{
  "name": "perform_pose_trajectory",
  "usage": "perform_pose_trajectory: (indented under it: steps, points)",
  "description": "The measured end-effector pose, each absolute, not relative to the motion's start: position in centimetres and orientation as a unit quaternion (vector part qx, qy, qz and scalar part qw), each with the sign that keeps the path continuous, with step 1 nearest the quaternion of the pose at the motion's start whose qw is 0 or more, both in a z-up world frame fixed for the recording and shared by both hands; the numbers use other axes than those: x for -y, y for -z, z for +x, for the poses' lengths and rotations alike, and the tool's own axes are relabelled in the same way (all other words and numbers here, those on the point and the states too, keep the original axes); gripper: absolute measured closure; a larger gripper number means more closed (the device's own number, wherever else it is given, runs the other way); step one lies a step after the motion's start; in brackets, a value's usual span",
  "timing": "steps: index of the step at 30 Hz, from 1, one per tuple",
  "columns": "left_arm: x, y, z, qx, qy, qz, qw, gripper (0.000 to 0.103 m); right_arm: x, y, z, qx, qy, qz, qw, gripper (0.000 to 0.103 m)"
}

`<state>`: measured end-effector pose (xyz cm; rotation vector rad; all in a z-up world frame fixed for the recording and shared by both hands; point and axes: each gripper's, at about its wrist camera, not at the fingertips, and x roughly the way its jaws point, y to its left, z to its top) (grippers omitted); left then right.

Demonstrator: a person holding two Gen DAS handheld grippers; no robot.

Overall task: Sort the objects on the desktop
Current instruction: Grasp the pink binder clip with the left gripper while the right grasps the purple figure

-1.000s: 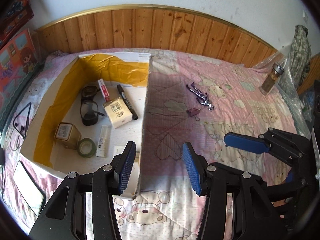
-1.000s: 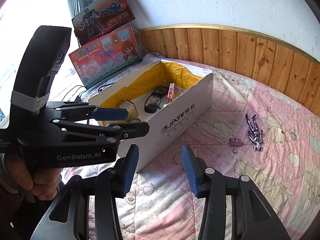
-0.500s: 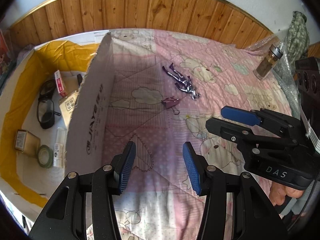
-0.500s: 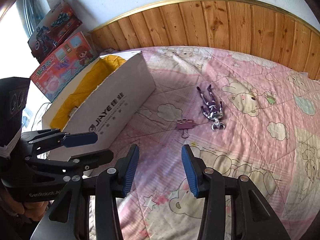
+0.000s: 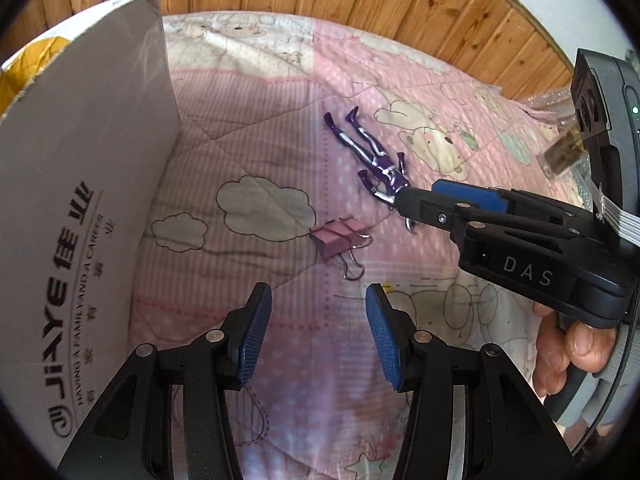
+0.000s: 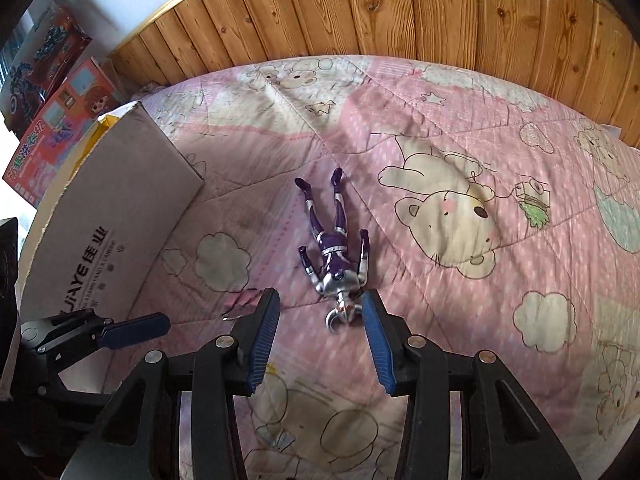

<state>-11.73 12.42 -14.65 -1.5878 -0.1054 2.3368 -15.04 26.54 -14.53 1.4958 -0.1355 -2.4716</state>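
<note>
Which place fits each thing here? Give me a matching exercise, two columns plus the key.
Things:
1. toy figure
2. binder clip
3. cardboard box
4. wooden panelling

Places:
A. lying just ahead of the open left tool
B. standing along the left edge of the quilt
C. behind the quilt's far edge
D. head between the open right tool fingertips

Pairs: 1-D, 2-A, 3-B, 4-C

Both grippers are black plastic with silver screws and ribbed blue fingers (image 5: 253, 340); the right gripper (image 5: 416, 200) reads "DAS".
</note>
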Motion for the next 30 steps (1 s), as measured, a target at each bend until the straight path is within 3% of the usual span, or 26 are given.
perform_pose_trajectory:
  steps: [10,14,16,18,19,20,30]
  points:
    - [-14.3,16.1,-13.7,0.036,-0.832,-0.535,0.139,0.051,-24.5,17.1,-19.0,-0.052,0.847,0.509,0.147,0.055]
    - [-15.4,16.3,-14.0,0.018,-0.839,-0.527,0.137,0.042,-24.5,17.0,-18.9,-0.068,0.846,0.506,0.151,0.057]
    - [-16.3,16.5,-13.7,-0.015,-0.847,-0.515,0.131,0.042,-25.2,16.9,-18.5,-0.056,0.85,0.503,0.145,0.058]
    - [-16.6,16.6,-13.6,-0.032,-0.857,-0.499,0.126,0.049,-26.4,16.8,-18.1,-0.025,0.853,0.503,0.14,0.058]
    - [-16.6,16.6,-13.6,-0.035,-0.863,-0.49,0.117,0.063,-27.0,16.7,-17.8,-0.008,0.854,0.502,0.138,0.058]
    - [-16.4,16.6,-13.6,-0.035,-0.866,-0.485,0.117,0.065,-27.5,16.7,-17.6,0.003,0.854,0.502,0.135,0.058]
    - [-14.6,15.5,-12.5,0.009,-0.864,-0.488,0.122,0.066,-28.6,16.0,-16.2,0.037,0.852,0.507,0.128,0.058]
